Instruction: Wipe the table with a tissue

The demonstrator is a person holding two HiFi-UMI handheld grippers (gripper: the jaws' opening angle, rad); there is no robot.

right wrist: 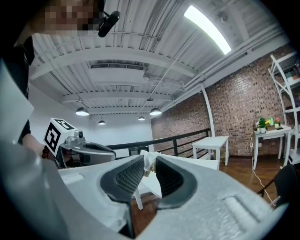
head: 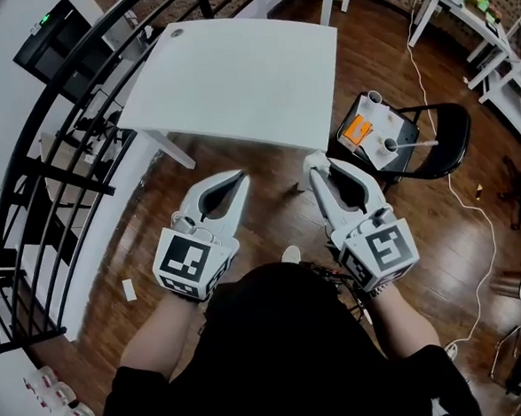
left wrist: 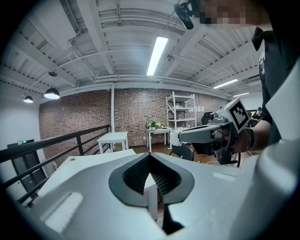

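In the head view the white table (head: 242, 70) stands just ahead of both grippers, its top bare apart from a small round hole near the far left corner. My right gripper (head: 315, 162) is shut on a crumpled white tissue (right wrist: 148, 162), held in the air short of the table's near edge. My left gripper (head: 241, 175) hovers beside it, shut with nothing between its jaws. The left gripper view shows its tips meeting (left wrist: 150, 155), and the right gripper (left wrist: 174, 137) with the tissue to the right. The table (right wrist: 192, 162) shows beyond the right jaws.
A black railing (head: 27, 174) curves along the left side. At the right, a black chair (head: 433, 137) carries a tray (head: 371, 133) with cups. A white cable (head: 473, 197) trails over the wooden floor. More white tables (head: 489, 44) stand at the back right.
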